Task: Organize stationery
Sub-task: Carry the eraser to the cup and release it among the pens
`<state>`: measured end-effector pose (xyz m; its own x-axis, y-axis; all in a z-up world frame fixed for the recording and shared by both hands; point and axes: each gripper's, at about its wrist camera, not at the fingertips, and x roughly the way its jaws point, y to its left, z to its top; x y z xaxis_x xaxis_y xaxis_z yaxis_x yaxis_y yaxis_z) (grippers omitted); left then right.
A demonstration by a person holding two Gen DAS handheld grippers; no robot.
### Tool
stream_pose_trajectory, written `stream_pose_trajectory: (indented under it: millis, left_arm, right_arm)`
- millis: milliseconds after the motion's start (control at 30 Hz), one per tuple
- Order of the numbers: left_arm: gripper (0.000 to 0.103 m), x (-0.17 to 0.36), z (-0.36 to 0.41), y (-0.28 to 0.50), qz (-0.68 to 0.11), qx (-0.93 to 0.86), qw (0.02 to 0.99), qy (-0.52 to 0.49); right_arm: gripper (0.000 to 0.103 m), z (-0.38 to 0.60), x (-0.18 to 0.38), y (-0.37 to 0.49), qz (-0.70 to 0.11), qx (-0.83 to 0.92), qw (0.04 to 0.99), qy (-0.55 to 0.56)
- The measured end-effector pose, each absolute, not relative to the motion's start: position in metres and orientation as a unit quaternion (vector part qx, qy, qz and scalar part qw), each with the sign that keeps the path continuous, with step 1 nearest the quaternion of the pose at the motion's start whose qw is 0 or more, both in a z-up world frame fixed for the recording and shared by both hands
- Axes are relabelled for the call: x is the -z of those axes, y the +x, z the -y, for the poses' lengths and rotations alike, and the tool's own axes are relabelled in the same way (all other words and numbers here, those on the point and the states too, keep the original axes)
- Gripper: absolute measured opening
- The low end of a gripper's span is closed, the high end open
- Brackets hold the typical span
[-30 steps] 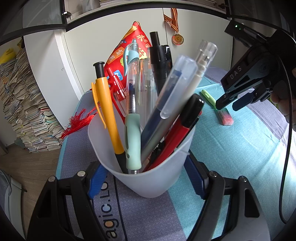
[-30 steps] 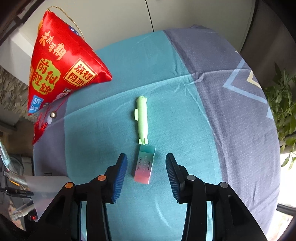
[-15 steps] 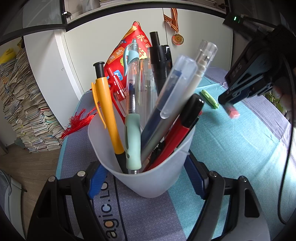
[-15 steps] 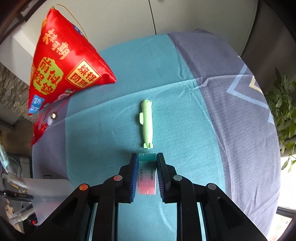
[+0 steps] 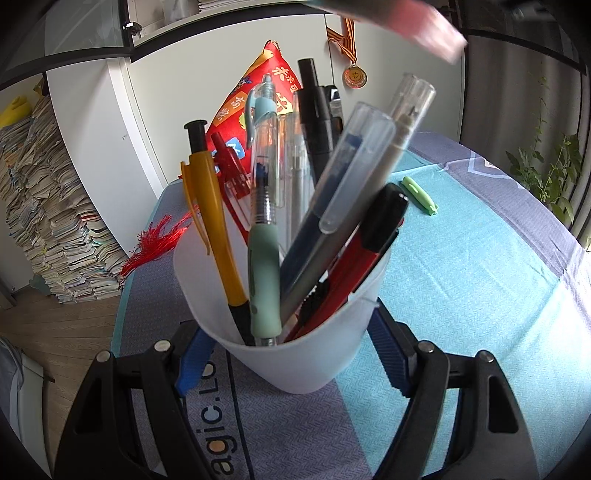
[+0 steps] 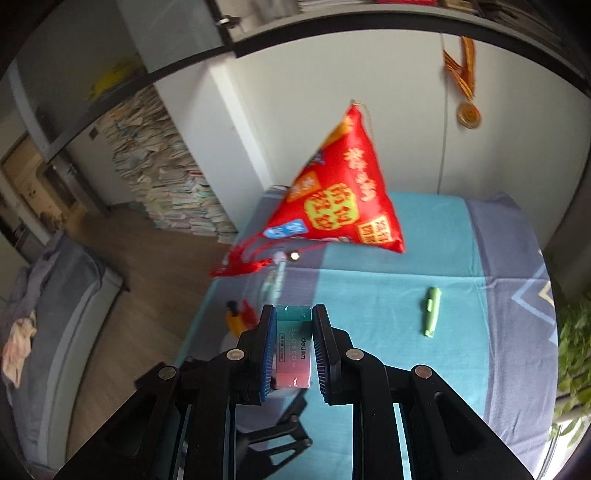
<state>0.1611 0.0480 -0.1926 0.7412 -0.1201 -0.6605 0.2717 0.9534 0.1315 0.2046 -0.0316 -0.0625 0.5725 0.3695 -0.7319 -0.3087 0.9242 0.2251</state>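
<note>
The right gripper is clenched on an eraser, a small block in a pink-to-teal paper sleeve. Its two blue pads press the long flat sides, and the block's far end pokes out just past the fingertips. The eraser is in the air above the table, clear of the cloth. In the left view it appears only as a blurred pink shape at the top edge, above the pens.

The left gripper grasps a white cup packed with pens, one pad on each side of the cup's lower wall.

A green cap-like piece lies alone on the teal cloth, well apart from both grippers.

The eraser looks light and slightly soft, so a side grip on the sleeve probably holds without much force; the smooth paper could slide on the rubber if squeezed loosely. The cup looks thin and flexible, top-heavy with pens, so it is best held low.
</note>
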Motion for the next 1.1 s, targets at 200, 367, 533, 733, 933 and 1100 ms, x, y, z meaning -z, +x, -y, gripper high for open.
stream_pose_trajectory:
  millis: [200, 367, 533, 733, 933, 1100]
  left_arm:
    - [0.078, 0.193, -0.048, 0.161, -0.344, 0.106, 0.927, 0.111]
    - [0.078, 0.193, -0.047, 0.161, -0.344, 0.105, 0.927, 0.111]
    - [0.078, 0.193, -0.047, 0.161, -0.344, 0.105, 0.927, 0.111]
    - [0.078, 0.193, -0.047, 0.161, -0.344, 0.105, 0.927, 0.111]
    - [0.078, 0.193, -0.047, 0.161, -0.344, 0.105, 0.926, 0.111]
    - [0.078, 0.192, -0.049, 0.161, -0.344, 0.105, 0.926, 0.112]
  right_arm:
    - [0.021, -0.002, 0.064, 0.202, -0.421, -0.228, 0.878, 0.001]
    - [0.021, -0.009, 0.072, 0.208, -0.43, -0.225, 0.874, -0.005]
    - [0.021, -0.012, 0.076, 0.21, -0.439, -0.222, 0.871, -0.005]
    - [0.021, -0.014, 0.077, 0.211, -0.442, -0.223, 0.869, -0.007]
    - [0.021, -0.016, 0.082, 0.211, -0.453, -0.23, 0.861, -0.007]
    - [0.021, -0.013, 0.078, 0.208, -0.448, -0.228, 0.864, -0.007]
